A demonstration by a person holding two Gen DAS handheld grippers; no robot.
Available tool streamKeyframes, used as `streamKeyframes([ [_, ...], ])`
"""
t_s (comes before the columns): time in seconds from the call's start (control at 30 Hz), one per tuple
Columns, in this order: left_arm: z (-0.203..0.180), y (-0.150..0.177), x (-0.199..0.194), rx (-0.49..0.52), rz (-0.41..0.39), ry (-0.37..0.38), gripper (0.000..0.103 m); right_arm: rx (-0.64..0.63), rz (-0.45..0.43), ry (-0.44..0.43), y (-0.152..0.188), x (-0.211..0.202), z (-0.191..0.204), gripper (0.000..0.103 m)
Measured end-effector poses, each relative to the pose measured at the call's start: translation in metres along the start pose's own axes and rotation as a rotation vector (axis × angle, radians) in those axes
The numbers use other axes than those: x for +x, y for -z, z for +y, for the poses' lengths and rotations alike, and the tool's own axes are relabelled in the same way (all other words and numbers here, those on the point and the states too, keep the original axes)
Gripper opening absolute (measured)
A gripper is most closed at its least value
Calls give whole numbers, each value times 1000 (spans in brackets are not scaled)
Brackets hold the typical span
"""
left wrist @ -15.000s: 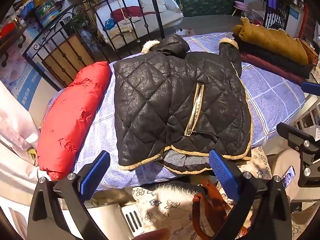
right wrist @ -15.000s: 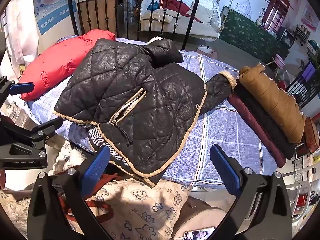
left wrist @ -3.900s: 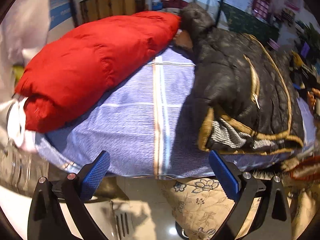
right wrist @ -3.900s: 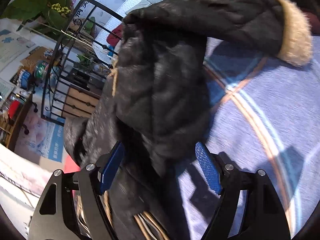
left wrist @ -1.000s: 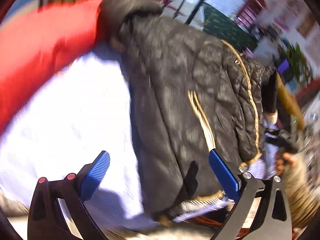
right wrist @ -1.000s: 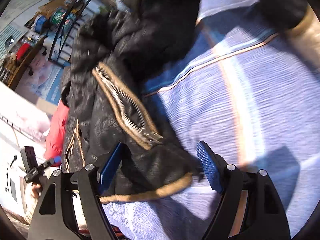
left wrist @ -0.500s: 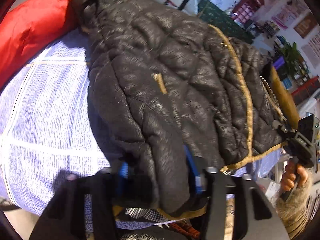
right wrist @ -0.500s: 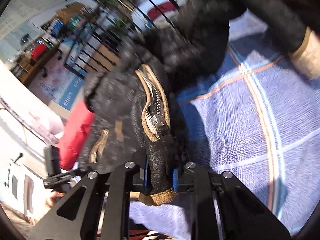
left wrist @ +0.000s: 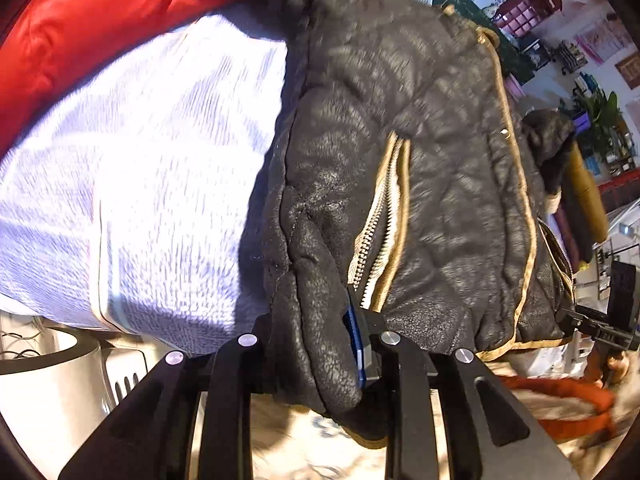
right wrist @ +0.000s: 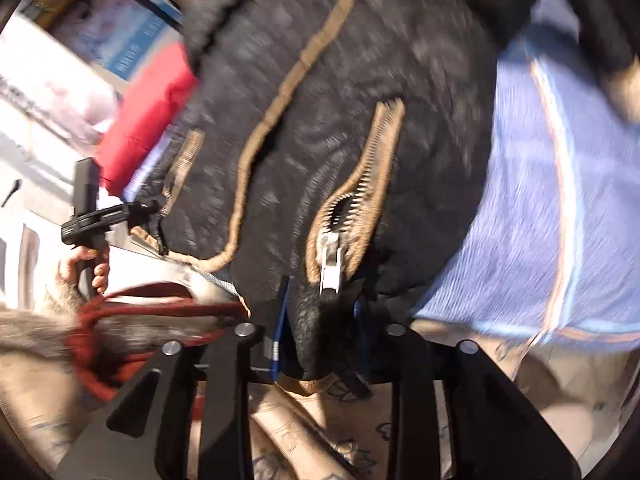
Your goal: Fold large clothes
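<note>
The black quilted jacket (left wrist: 440,160) with tan trim lies on the blue checked sheet (left wrist: 140,160). My left gripper (left wrist: 316,340) is closing on its near left hem corner, and the fabric bulges between the pads (left wrist: 354,336). In the right wrist view my right gripper (right wrist: 320,320) grips the jacket (right wrist: 340,100) at the hem below the pocket zipper (right wrist: 360,200). Its jaws are opening slightly and the fabric still fills the gap. Both hem corners are raised off the sheet (right wrist: 540,200). A sleeve with a pale cuff (right wrist: 624,84) trails at the upper right.
A red down jacket (left wrist: 100,20) lies along the bed's left side. Folded clothes with a mustard one (left wrist: 588,200) are stacked at the right. A hand (right wrist: 88,264) holds the left gripper's handle. Floral fabric (right wrist: 320,420) and a red-brown strap (right wrist: 120,312) lie below the bed edge.
A second ago both grippers stood open at the jacket's hem. Both have since shut on the hem, and the right one has swung the fabric over, so the pocket zipper now faces its camera.
</note>
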State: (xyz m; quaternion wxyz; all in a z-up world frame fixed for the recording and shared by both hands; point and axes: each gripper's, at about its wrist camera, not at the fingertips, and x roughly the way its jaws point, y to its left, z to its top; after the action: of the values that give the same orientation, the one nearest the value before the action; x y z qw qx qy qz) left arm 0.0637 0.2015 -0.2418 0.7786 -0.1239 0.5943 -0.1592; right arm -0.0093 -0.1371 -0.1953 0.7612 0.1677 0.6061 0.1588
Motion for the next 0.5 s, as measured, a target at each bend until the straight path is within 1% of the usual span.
streamKeyframes([
  [0.03, 3, 3, 2, -21, -12, 6, 28, 31, 25, 11, 3, 11, -8, 31],
  [0.07, 4, 2, 1, -39, -15, 16, 31, 53, 23, 9, 4, 11, -14, 32],
  [0.1, 5, 1, -1, -40, -15, 10, 41, 91, 3, -21, 4, 4, -21, 33],
  [0.13, 5, -1, -5, -19, -16, -26, 48, 126, -24, -68, 3, -8, -30, 41],
  [0.17, 4, -6, -16, 4, -19, -65, 61, 139, -58, -88, -2, -20, -33, 54],
  [0.2, 1, -11, -27, 37, -26, -98, 66, 143, -112, -78, -3, -38, -40, 59],
  [0.23, -6, -17, -39, 71, -36, -108, 66, 143, -164, -41, -5, -59, -47, 64],
  [0.27, -11, -21, -50, 96, -48, -107, 66, 146, -192, -20, -7, -71, -54, 65],
  [0.3, -19, -27, -66, 131, -86, -120, 66, 157, -240, 3, -10, -90, -63, 65],
  [0.33, -29, -34, -84, 165, -142, -152, 68, 170, -286, 13, -12, -105, -68, 66],
  [0.37, -42, -45, -97, 188, -186, -168, 79, 183, -345, 20, -16, -121, -73, 66],
  [0.4, -51, -54, -111, 210, -232, -173, 87, 183, -379, 35, -23, -128, -72, 66],
  [0.43, -60, -64, -123, 232, -280, -171, 87, 173, -399, 62, -29, -131, -71, 66],
  [0.47, -68, -72, -132, 249, -322, -160, 88, 156, -409, 86, -51, -124, -62, 66],
  [0.5, -75, -80, -138, 266, -360, -140, 90, 127, -421, 100, -61, -119, -55, 66],
])
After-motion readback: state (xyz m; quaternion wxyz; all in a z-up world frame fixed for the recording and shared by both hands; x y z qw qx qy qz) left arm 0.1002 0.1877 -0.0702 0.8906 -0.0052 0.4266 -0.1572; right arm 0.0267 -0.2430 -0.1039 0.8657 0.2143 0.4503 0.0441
